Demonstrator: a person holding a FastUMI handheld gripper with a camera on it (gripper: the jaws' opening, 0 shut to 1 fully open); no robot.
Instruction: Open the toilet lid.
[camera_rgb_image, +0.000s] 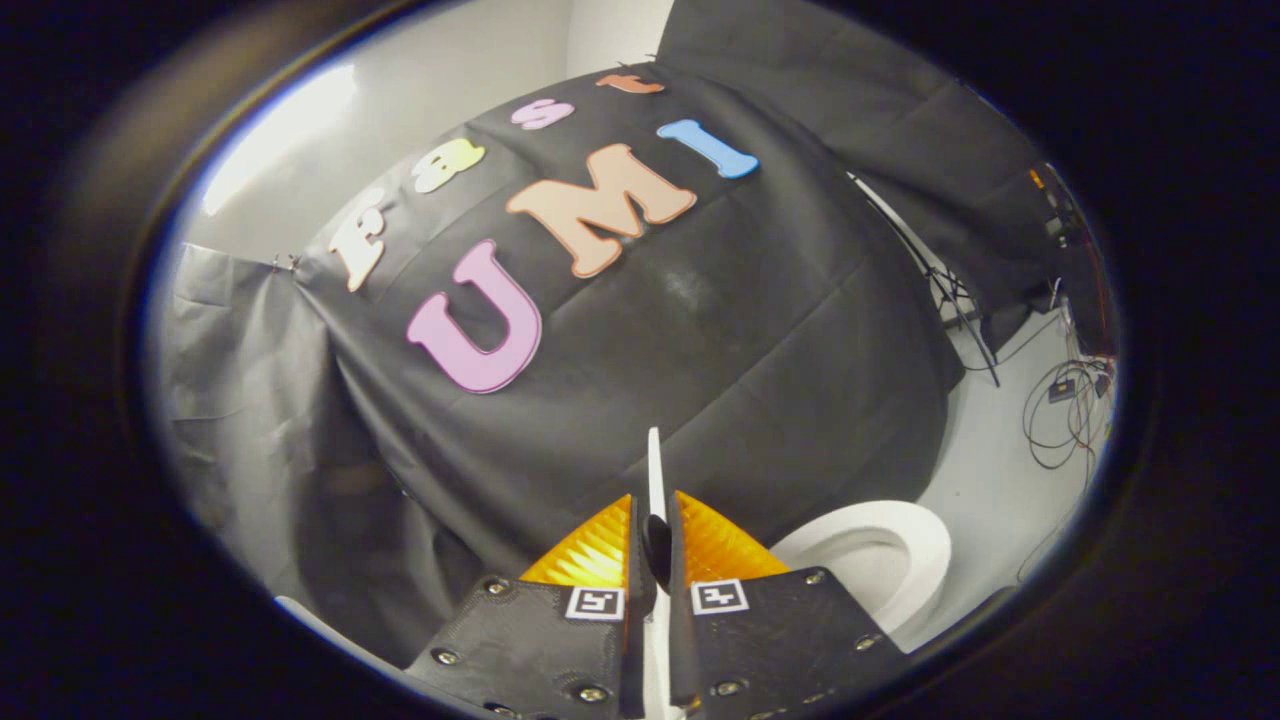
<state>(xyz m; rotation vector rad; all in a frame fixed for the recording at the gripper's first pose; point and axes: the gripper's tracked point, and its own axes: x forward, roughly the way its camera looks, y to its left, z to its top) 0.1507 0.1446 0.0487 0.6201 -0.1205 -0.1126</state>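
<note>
My gripper (655, 520) is shut on the toilet lid (655, 465), whose thin white edge stands on end between the two fingers and sticks out a little past their tips. The lid is lifted up, edge-on to me. To the right of the fingers and below them lies the white toilet seat and bowl (880, 560), uncovered, with its oval rim showing.
The black cloth wall (700, 330) hangs close behind the toilet. To the right, on the pale floor, lie tangled cables (1070, 410) and a stand's thin legs (965, 310).
</note>
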